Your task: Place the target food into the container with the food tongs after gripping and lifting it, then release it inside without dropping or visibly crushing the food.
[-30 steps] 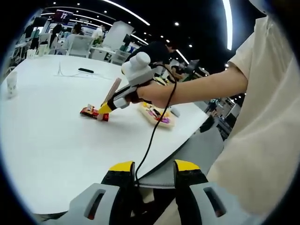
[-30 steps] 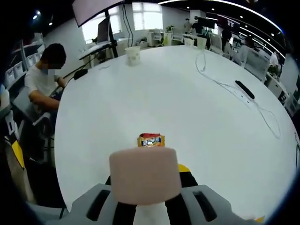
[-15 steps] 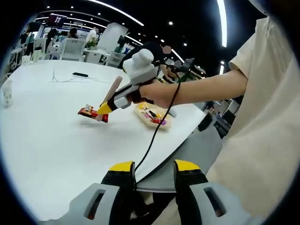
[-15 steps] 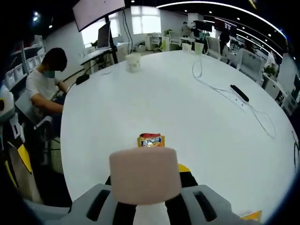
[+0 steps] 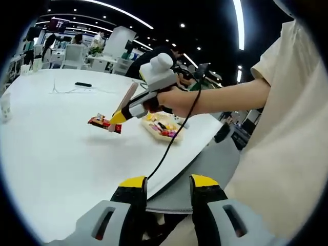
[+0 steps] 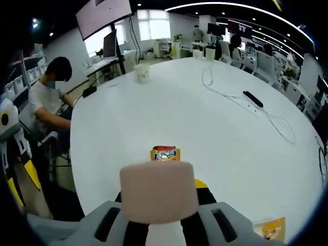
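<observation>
A person's hand holds my right gripper (image 5: 117, 119) over the white round table (image 5: 56, 159). It is shut on pale pink food tongs (image 5: 126, 98). The tongs' tips pinch a red and orange snack packet (image 5: 102, 123), which hangs just above the tabletop with a shadow beneath it. In the right gripper view the tongs (image 6: 158, 192) run forward from my right gripper (image 6: 164, 197) to the packet (image 6: 165, 152). A shallow tray (image 5: 164, 127) of mixed snacks lies near the table's edge, right of the packet. My left gripper (image 5: 169, 182) stands open with nothing in it, off the table's edge.
A paper cup (image 6: 141, 73), a white cable (image 6: 246, 110) and a black remote (image 6: 252, 98) lie on the far side of the table. A person sits beyond the table's left edge (image 6: 48, 97). A yellow packet (image 6: 270, 228) shows at the lower right.
My right gripper has drifted a little toward the tray with the tongs and packet. The yellow packet has come into the right gripper view. My left gripper stays open.
</observation>
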Demonstrator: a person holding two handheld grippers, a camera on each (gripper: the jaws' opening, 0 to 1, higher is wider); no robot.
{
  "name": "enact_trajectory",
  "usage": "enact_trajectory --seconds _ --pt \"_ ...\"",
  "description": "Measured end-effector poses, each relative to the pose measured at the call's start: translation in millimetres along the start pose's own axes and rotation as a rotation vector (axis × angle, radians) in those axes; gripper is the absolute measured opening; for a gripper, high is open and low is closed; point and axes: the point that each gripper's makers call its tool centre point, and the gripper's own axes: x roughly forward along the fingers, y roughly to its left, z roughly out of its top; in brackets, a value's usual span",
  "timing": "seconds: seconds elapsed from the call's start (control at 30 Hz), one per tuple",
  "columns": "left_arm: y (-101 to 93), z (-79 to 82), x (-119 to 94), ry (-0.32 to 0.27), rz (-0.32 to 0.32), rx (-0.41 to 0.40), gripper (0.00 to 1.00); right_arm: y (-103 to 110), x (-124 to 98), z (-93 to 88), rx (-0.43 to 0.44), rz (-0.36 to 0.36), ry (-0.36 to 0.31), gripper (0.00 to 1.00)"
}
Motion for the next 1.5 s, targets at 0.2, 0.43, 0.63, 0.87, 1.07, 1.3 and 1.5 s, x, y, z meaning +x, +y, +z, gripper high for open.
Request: enact_trajectory --seconds 0.2,0.43,0.63,0.87,1.07,1.3,1.5 --pt "-5.6 -0.4 2.5 0.013 -0.018 0.025 0.32 -4.7 -5.7 -3.9 0.007 -0.008 -0.006 0.20" --pt "-9.7 4.5 7.1 -0.008 -0.029 0.028 0.32 -7.7 -17.0 -5.9 0.026 -0.017 -0.016 0.20" --pt "-16.1 7.1 11.6 0.005 -0.046 0.052 0.32 -10.9 -25.7 -1.9 0.053 -0.022 -0.037 0.20" --pt "-21.0 8.0 15.1 0.012 -0.060 0.067 0.32 -14.6 -34.8 -1.3 0.061 -0.030 -0.047 0.20" --pt "-25.0 5.8 19.3 0.019 -0.070 0.065 0.32 -13.9 -40.0 -4.2 0.069 -0.031 -0.047 0.20" --pt "-27.6 10.9 21.7 0.014 -0.080 0.076 0.32 -16.8 -49.4 1.0 0.072 -0.035 -0.062 0.20" --pt "-27.9 11.4 22.0 0.013 -0.084 0.085 0.32 -17.7 -59.0 7.6 0.070 -0.046 -0.082 0.20"
